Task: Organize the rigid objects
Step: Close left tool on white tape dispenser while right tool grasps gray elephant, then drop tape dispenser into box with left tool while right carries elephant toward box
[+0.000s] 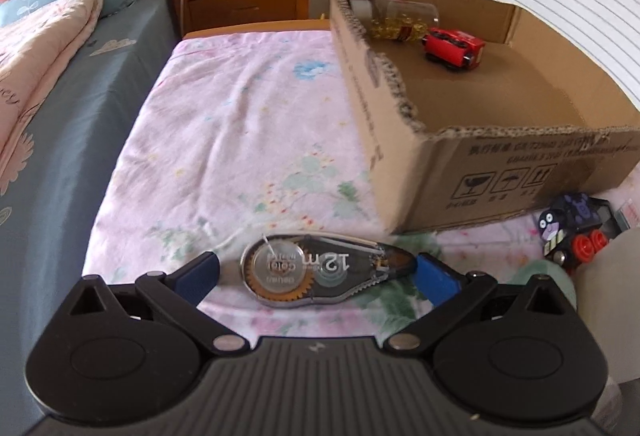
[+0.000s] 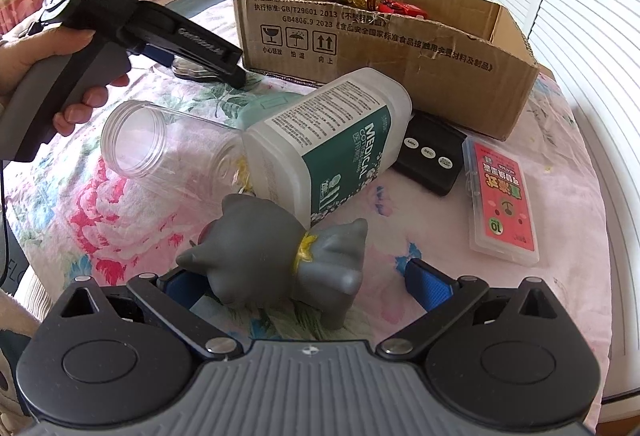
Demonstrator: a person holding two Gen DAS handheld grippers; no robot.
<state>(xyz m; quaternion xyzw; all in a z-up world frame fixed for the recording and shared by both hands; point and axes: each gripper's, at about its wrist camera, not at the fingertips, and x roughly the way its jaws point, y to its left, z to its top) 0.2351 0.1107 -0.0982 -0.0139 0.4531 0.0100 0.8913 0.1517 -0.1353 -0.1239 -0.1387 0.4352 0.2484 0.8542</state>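
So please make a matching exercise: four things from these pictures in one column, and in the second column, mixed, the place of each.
Things:
1. tape roller
2. red car
3. grey toy
4. timer

Places:
A. inside the box
B. between the open left tongs
C. on the cloth beside the white bottle
D. between the open right tongs

Pairs: 1-B, 2-A, 3-D, 4-C

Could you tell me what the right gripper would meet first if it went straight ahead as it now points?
Probably the grey toy figure, already lying between the right gripper's open fingers; behind it lies the white medical bottle.
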